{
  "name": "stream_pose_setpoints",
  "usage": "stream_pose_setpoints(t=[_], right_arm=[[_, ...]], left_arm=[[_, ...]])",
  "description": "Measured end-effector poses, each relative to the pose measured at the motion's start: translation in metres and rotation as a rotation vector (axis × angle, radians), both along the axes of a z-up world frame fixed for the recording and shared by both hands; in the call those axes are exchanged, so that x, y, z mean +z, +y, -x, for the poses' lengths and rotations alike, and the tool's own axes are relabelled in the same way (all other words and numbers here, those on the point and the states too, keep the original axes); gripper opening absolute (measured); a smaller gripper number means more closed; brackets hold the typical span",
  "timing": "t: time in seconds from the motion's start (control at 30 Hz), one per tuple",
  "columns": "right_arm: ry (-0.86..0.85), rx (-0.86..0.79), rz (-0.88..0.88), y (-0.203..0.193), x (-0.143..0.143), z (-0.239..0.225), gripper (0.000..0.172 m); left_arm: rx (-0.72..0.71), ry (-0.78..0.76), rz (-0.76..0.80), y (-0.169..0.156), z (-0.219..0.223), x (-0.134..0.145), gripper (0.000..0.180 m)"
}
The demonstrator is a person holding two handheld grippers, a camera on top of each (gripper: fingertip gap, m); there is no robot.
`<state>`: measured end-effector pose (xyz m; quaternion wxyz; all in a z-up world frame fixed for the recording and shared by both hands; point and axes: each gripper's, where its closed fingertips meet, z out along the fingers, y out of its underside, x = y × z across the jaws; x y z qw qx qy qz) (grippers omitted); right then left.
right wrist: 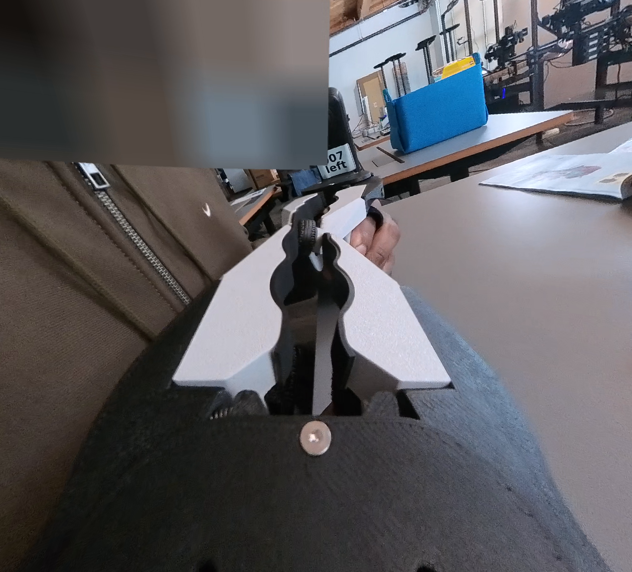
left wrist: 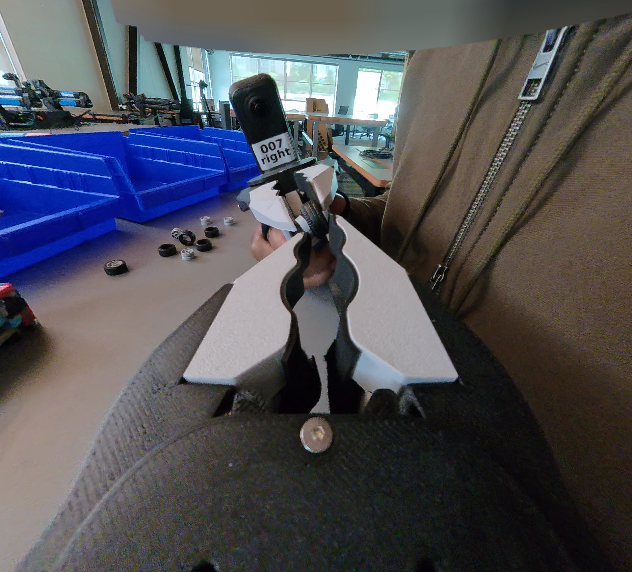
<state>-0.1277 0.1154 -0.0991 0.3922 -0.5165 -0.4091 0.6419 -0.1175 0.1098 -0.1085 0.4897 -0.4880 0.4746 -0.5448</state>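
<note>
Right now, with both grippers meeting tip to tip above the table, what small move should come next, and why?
Probably ease the grippers slightly closer together. The black tyre sits between the right gripper's fingertips. A pale grey hub shows beside it at the left gripper's tips, seemingly not fully seated in the tyre. Which pads grip the hub is unclear.

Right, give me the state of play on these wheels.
Looks done: one tyre with a hub inside lies on the table. In hand: the left gripper and right gripper meet on another black tyre. Left: four bare tyres and four loose grey hubs beside the blue bins.
</note>
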Motion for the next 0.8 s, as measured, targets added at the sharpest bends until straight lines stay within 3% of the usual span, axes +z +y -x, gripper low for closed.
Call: stream_pose_setpoints(t=[0.47,0.8], right_arm=[[0.060,0.009,0.194,0.009,0.002,-0.001,0.015],[-0.038,-0.228,-0.137,0.020,0.002,0.000,0.015]], left_arm=[[-0.023,-0.053,0.129,0.007,-0.001,0.003,0.011],[0.110,-0.054,0.119,0.018,0.001,0.003,0.015]])
